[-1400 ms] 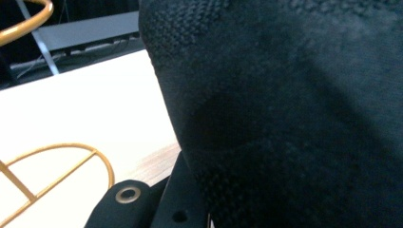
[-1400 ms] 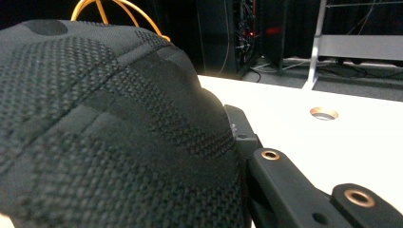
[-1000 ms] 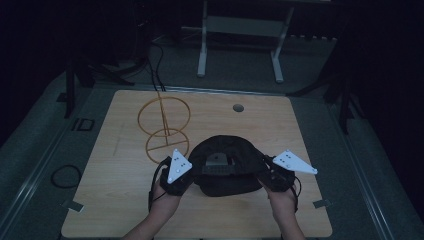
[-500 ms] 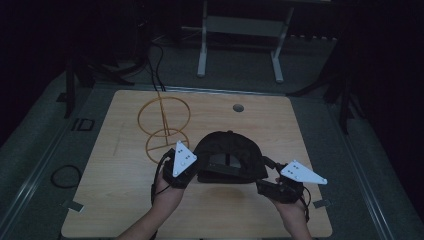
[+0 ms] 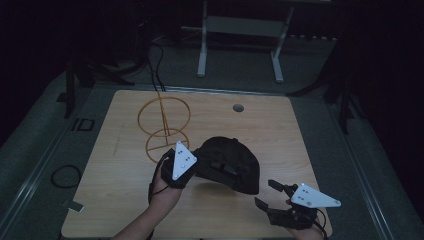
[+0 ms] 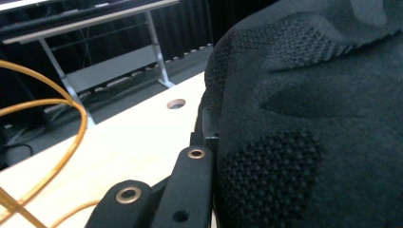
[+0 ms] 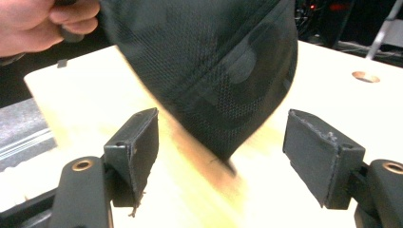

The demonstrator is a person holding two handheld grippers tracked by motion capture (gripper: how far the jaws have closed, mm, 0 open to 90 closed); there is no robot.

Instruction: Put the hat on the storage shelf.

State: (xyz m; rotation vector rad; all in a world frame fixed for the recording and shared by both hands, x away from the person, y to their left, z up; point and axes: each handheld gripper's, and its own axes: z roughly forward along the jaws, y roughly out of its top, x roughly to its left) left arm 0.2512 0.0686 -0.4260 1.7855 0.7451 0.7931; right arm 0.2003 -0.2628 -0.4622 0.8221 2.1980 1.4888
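A black mesh cap [image 5: 230,162] hangs tilted above the wooden table [image 5: 110,165], held by its left edge. My left gripper [image 5: 196,169] is shut on that edge; in the left gripper view the cap [image 6: 309,118] bulks at the right beside one black jaw of the left gripper [image 6: 211,156]. My right gripper [image 5: 265,193] sits low at the table's front right, apart from the cap. Its jaws have just been opening and stand wide with nothing between them. In the right gripper view the cap [image 7: 204,61] hangs beyond the right gripper [image 7: 221,142].
An orange wire stand [image 5: 164,122] with two rings rises at the table's left middle, close behind the left hand, and curves past in the left gripper view [image 6: 71,118]. A round hole [image 5: 238,107] sits near the far edge. Desk legs and cables lie beyond the table.
The right gripper has let go of the cap, opened, and drawn back toward the front right corner. The cap now tilts up from the left gripper alone.
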